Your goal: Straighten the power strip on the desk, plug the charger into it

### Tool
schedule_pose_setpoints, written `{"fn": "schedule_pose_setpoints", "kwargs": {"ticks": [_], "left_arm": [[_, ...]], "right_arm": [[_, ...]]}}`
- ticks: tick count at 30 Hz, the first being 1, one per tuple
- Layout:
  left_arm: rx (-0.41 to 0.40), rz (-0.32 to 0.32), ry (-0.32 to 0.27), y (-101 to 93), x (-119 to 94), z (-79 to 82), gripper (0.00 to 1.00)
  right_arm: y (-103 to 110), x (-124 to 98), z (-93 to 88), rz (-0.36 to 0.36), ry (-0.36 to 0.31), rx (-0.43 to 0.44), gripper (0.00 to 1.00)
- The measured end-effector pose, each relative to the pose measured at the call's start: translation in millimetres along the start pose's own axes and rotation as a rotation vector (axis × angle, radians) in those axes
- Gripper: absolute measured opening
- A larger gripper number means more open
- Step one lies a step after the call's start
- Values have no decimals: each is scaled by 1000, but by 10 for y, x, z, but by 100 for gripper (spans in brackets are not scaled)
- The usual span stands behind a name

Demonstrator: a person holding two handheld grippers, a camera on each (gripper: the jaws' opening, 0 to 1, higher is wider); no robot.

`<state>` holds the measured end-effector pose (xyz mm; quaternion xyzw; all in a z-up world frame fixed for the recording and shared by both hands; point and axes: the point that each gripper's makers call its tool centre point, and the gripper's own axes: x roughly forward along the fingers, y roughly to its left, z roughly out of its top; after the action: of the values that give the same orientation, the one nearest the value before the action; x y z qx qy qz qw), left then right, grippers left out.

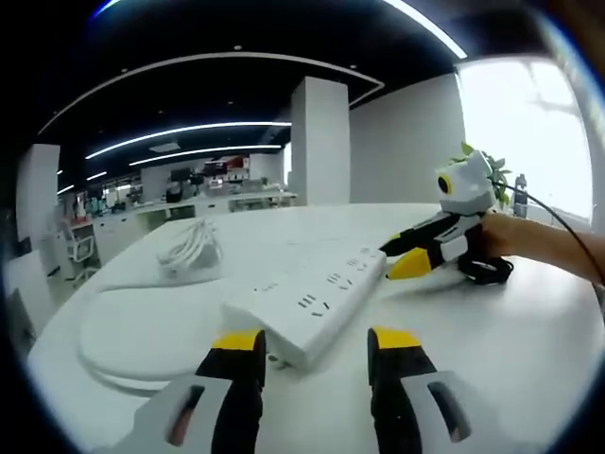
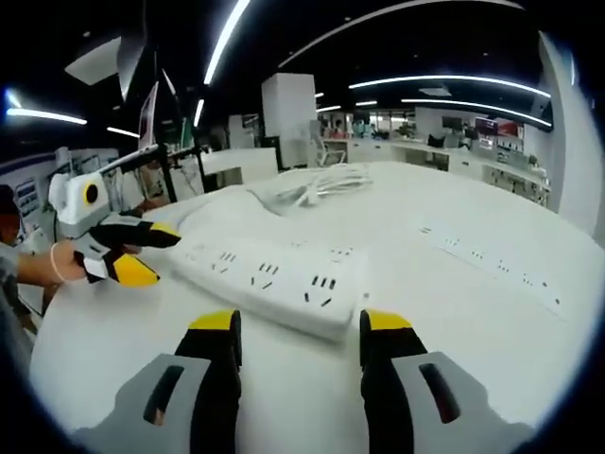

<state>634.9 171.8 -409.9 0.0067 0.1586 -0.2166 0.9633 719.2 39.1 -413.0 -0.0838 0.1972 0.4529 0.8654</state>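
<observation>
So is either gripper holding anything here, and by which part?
Nothing is held. The left gripper and right gripper are both open, one at each end of the power strip, not gripping it.

left gripper view: low, near | right gripper view: opposite end | shared: power strip (image 1: pixel 317 298)

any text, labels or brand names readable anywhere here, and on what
None can be read.
power strip: socket holes and small dark marks on its top, no legible lettering.
second strip lying flat on the desk: marks too small to read.
coiled white cable: no print visible.
left tool and right tool: yellow and black tips, no lettering.
Background office signs: too blurred to read.
</observation>
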Motion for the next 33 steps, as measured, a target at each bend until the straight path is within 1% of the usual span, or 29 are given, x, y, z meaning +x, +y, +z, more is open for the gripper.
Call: {"fn": "schedule_pose_setpoints", "kwargs": {"ticks": [8, 16, 19, 26, 33], "left_arm": [[-8, -3, 7, 25, 9, -3, 41], [-1, 10, 16, 44, 9, -21, 38], [0, 18, 17, 56, 9, -22, 35], [9, 37, 19, 105, 15, -23, 30], [9, 40, 19, 112, 15, -28, 28]], "right_arm": [[-9, 25, 55, 6, -8, 3, 49], [40, 18, 25, -1, -4, -12, 48], [10, 15, 22, -9, 6, -32, 47], [-51, 2, 25, -30, 6, -27, 41], [-120, 6, 18, -57, 4, -34, 34]]}}
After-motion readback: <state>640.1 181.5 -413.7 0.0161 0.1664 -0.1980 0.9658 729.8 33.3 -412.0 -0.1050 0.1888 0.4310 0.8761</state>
